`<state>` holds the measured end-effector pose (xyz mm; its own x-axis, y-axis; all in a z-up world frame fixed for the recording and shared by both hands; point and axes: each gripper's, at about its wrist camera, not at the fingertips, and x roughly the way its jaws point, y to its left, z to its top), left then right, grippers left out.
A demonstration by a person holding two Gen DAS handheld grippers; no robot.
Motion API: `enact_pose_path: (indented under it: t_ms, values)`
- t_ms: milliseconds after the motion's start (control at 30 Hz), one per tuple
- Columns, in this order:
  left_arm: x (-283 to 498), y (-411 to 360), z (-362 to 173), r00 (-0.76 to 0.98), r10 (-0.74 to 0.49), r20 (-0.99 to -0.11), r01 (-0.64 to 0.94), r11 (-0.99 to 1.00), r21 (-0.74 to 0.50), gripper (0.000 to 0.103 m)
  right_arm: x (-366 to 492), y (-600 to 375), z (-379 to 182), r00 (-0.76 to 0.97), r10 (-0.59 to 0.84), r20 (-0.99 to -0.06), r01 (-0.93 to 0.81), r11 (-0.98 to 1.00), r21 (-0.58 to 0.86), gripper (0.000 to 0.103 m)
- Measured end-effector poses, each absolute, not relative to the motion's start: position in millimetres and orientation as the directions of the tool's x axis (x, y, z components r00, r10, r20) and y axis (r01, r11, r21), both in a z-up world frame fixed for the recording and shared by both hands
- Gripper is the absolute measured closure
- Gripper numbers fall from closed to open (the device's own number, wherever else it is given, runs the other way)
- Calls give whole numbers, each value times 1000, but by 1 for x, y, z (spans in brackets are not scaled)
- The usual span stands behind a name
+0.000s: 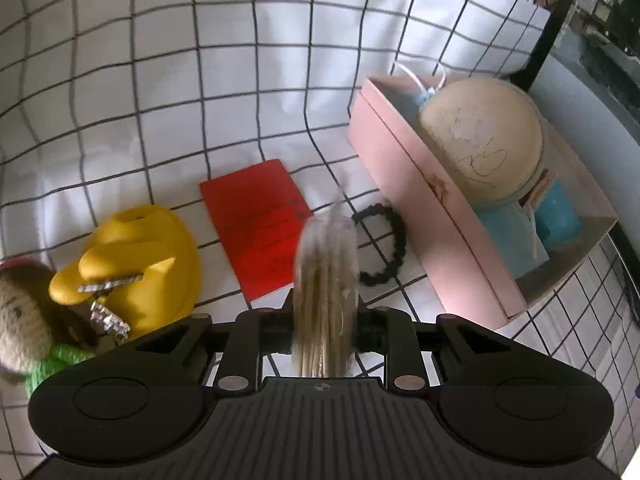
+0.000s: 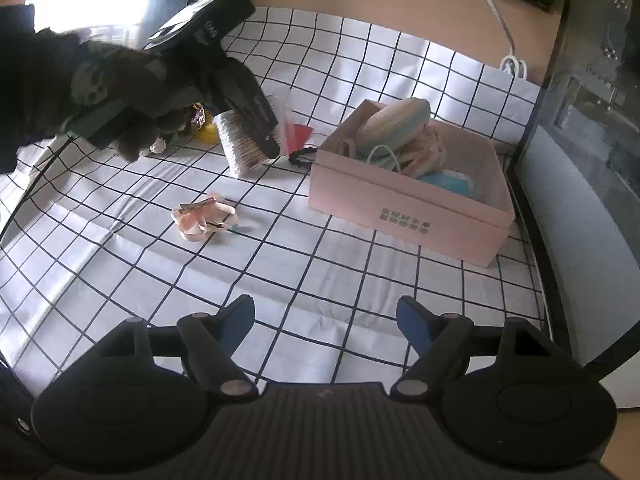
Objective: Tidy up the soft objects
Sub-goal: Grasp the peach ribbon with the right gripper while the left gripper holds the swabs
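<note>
My left gripper is shut on a clear pack of cotton swabs, which stands upright between its jaws. In the right wrist view a gloved hand holds that gripper tilted down, and the swab pack reaches down to the checked cloth. To its right an open pink box holds a round beige cushion and blue soft items. My right gripper hangs open over bare cloth, its blue pads wide apart. A pink ribbon lies loose ahead of it.
A red card and a black beaded band lie just beyond the swab pack. A yellow toy, foil wrappers and a crochet doll sit at the left. A white paper bag stands behind the box.
</note>
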<state>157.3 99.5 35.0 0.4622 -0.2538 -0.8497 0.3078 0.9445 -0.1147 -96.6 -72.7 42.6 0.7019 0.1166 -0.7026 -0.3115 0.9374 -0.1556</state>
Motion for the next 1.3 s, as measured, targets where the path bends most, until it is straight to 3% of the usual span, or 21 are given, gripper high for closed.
enact_pose_path:
  t_ms: [100,200,367,700,933,1000,1300]
  values:
    - [142,103,36,508,-255,-822,278,953,-123,78,-93,-74,44,704,128,-699,-310,940,-140,25]
    - [113,121,43,554,-275,-786,201,960,-195,78,-85,-69,41,676,183,-714,-349,933,-91,33]
    - [39,161,51,615,-286,-735,50,944,-326,78,-63,-42,39,633,279,-722,-444,895,-43,35]
    - [-74,225,48,600,-279,-750,-177,868,-465,78,-2,29,-1,577,353,-736,-607,789,-97,35]
    - [-110,217,45,582,-269,-767,-220,856,-467,78,23,41,-12,509,407,-758,-654,756,-34,35]
    - [-111,214,47,580,-251,-775,-226,865,-449,78,22,41,-9,500,411,-762,-663,748,-31,57]
    - [-92,173,55,542,-274,-794,-127,908,-400,78,-23,-7,30,563,421,-712,-645,762,-59,62]
